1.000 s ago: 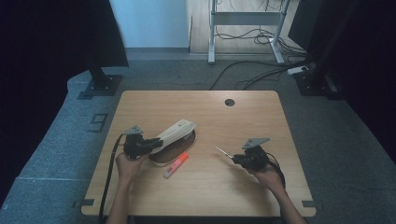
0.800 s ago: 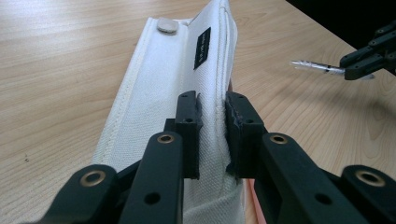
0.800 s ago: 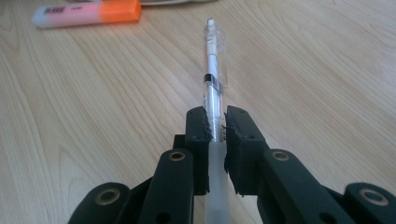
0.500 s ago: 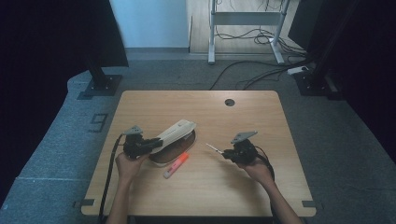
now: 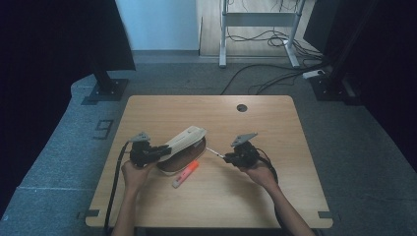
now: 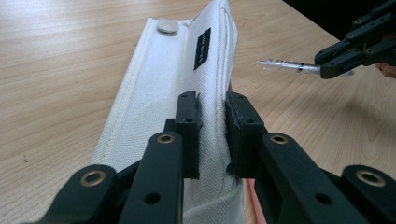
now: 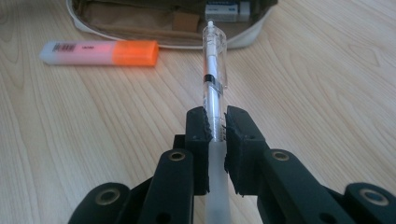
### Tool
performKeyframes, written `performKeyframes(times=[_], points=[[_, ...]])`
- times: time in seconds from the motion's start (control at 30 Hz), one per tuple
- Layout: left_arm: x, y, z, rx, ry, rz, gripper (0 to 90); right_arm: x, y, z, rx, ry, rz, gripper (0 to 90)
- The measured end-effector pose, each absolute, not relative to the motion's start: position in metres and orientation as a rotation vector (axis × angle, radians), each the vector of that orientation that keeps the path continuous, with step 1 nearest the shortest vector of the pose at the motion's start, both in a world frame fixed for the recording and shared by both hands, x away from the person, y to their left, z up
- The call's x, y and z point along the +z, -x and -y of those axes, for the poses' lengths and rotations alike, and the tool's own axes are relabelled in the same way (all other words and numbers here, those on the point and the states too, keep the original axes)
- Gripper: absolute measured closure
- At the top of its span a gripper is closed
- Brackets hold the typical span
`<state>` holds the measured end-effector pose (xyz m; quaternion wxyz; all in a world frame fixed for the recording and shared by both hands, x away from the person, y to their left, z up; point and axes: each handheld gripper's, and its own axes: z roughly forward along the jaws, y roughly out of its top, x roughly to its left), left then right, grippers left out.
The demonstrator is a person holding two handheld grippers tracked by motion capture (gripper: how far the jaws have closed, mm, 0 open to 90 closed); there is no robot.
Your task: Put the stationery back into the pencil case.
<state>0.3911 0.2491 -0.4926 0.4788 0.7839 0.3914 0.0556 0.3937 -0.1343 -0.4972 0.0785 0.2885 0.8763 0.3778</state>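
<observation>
Black pouch label [image 6: 202,42] — writing unreadable.

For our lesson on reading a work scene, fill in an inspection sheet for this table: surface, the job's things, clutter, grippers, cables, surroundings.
Surface: light wooden table with a round hole near its far edge.
Job's things: cream fabric pencil case, flap lifted, brown inside; clear plastic pen, tip aimed at the case's opening.
Clutter: orange and pink highlighter lying flat in front of the case.
Grippers: left gripper shut on the case's flap; right gripper shut on the pen.
Cables: one black cable trailing from each gripper; more on the floor beyond the table.
Surroundings: grey carpet, metal stands, dark curtains.
</observation>
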Motion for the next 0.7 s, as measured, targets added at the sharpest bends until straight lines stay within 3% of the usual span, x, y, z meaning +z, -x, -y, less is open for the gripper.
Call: performKeyframes(times=[0.7], points=[[-0.491,-0.391,-0.249,0.142,-1.913,-0.951,76.5,-0.501,-0.412,0.086,1.11,-0.781,-2.692,77.9]])
